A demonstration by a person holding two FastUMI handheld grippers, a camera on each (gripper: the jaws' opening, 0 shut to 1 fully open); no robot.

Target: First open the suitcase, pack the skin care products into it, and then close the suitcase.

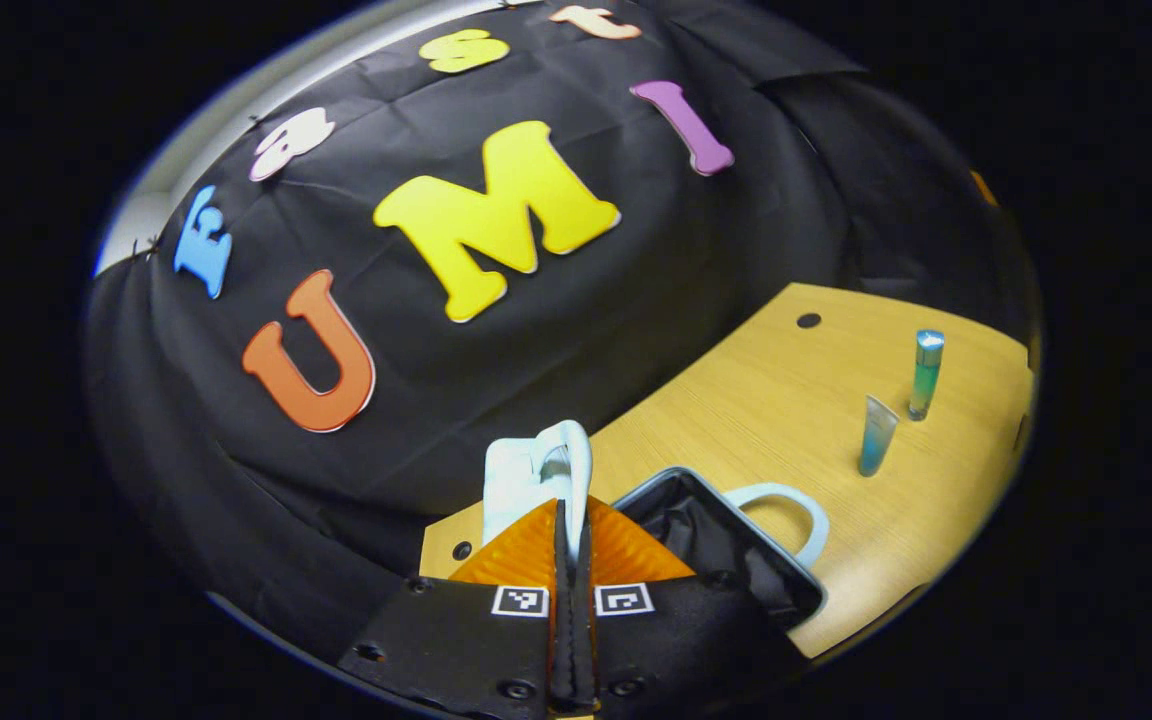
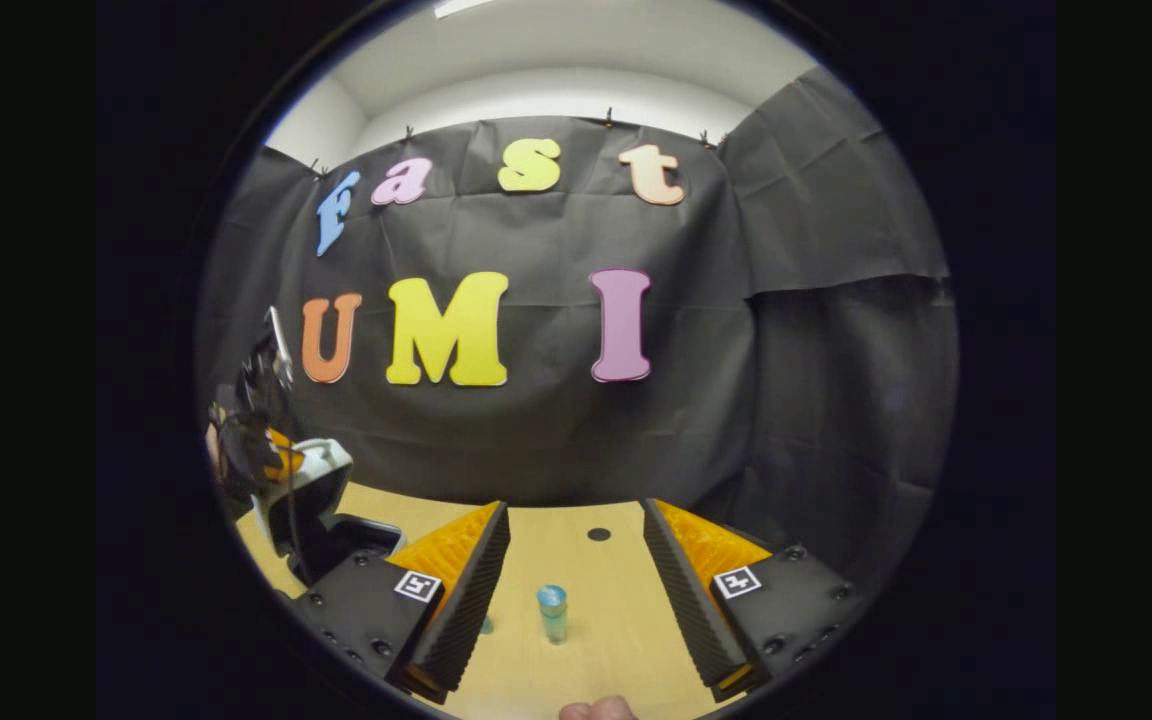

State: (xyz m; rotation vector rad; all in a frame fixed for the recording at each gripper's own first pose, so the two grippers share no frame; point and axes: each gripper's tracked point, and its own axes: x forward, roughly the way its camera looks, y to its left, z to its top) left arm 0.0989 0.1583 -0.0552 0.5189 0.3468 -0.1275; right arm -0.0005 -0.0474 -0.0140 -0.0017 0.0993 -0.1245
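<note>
Holding lid of small pale-blue hard-shell suitcase (image 1: 536, 470) up, left gripper (image 1: 572, 560) pressed together on lid edge. Right gripper (image 2: 576, 580) spread. Two light, slippery blue-green tubes (image 1: 924, 375) stand on wooden bench (image 1: 766, 400) right of suitcase; grip mid-body.

We get even overhead light, soft shadows. Heavy fisheye bending at the edges of the light wooden desk (image 1: 776, 400); faint glare on it, both views sharp.
</note>
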